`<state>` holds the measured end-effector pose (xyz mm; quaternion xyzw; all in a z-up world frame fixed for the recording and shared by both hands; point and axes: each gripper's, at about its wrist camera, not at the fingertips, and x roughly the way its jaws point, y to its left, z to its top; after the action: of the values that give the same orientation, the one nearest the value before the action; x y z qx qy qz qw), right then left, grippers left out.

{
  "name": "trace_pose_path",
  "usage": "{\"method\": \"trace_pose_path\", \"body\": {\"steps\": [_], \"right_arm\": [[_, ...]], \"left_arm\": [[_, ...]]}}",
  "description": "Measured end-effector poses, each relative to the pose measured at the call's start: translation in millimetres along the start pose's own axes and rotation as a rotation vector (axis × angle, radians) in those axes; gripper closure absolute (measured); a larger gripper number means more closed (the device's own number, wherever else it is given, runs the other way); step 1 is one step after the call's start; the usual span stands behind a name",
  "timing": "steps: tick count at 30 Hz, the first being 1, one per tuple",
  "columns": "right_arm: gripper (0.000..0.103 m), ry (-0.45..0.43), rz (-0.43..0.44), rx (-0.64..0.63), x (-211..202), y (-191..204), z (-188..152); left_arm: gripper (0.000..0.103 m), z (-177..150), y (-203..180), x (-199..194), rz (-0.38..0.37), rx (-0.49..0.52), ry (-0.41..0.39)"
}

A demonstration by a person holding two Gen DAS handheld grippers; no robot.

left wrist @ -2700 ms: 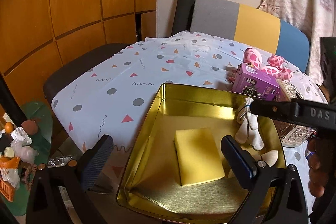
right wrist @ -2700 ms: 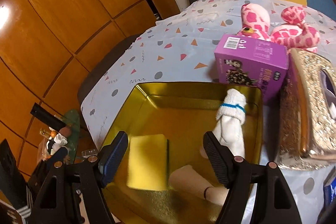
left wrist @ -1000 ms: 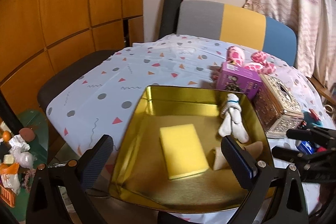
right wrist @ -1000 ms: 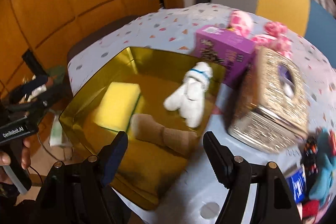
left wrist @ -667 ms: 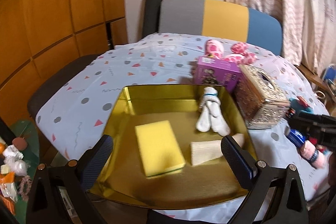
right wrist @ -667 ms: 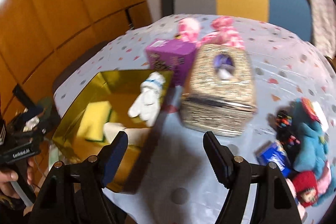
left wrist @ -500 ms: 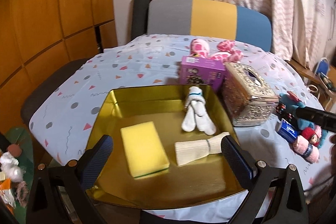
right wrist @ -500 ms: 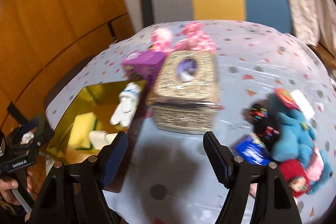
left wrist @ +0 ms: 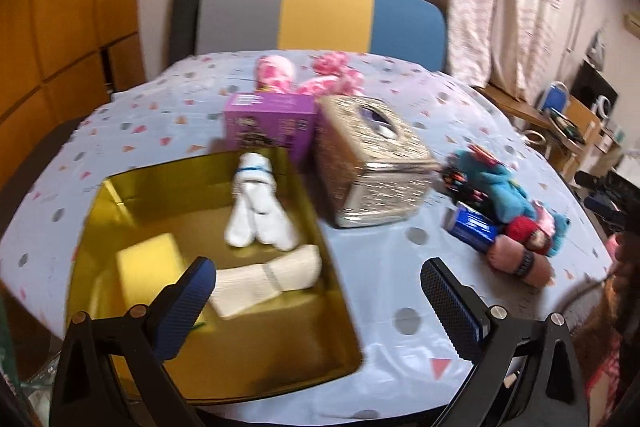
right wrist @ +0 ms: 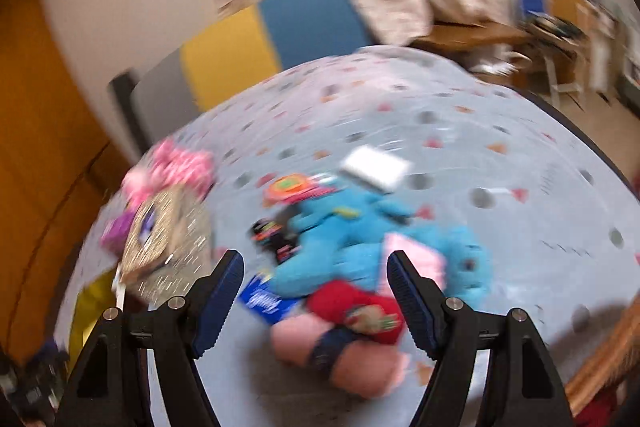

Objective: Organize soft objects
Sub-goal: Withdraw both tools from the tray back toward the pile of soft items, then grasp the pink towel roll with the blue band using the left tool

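Observation:
A gold tray [left wrist: 256, 359] at the table's near left holds a yellow sponge [left wrist: 148, 263], a white sock bundle [left wrist: 256, 211] and a rolled beige sock [left wrist: 264, 279]. My left gripper [left wrist: 318, 301] hovers open over the tray's right edge, empty. To the right lies a pile: a blue plush [right wrist: 360, 231], a red sock roll [right wrist: 352, 303], a pink sock roll [right wrist: 332, 355] and a small blue pack [right wrist: 264, 301]. My right gripper [right wrist: 314, 287] hangs open just above this pile, nothing between its fingers. The right wrist view is blurred.
A glittery gold tissue box [left wrist: 372, 163] and a purple carton [left wrist: 268, 123] stand behind the tray, with a pink spotted plush [left wrist: 304, 75] beyond. A white card [right wrist: 376, 167] lies past the blue plush. A striped chair back [left wrist: 320, 23] is at the far side.
Both views have swung to the right. The right gripper left the gold tray, passed the tissue box and now faces the plush-and-sock pile. The left gripper drifted right, still open.

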<state>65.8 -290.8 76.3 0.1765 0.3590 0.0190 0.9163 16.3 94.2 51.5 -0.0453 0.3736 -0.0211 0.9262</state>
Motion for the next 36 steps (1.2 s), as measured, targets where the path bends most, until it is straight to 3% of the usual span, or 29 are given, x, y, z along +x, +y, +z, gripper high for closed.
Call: {"method": "trace_pose_path", "body": {"steps": [7, 13, 25, 27, 30, 33, 36], "right_arm": [[0.027, -0.006, -0.019, 0.11, 1, -41, 1], [0.027, 0.037, 0.082, 0.185, 10, -56, -8], [0.027, 0.046, 0.131, 0.273, 14, -73, -11], [0.027, 0.047, 0.132, 0.279, 14, -74, -11], [0.027, 0.047, 0.139, 0.286, 15, -75, -11], [0.027, 0.048, 0.149, 0.282, 15, -76, -11], [0.027, 0.052, 0.155, 0.283, 15, -75, -11]], "left_arm": [[0.002, 5, -52, 25, -0.12, 0.1, 0.072], [0.005, 6, -103, 50, -0.214, 0.214, 0.121], [0.006, 0, -178, 86, -0.321, 0.35, 0.178], [0.008, 0, -188, 95, -0.369, 0.337, 0.22], [0.027, -2, -199, 115, -0.442, 0.269, 0.335], [0.036, -5, -209, 133, -0.48, 0.198, 0.418], [0.035, -7, -220, 143, -0.511, 0.119, 0.467]]}}
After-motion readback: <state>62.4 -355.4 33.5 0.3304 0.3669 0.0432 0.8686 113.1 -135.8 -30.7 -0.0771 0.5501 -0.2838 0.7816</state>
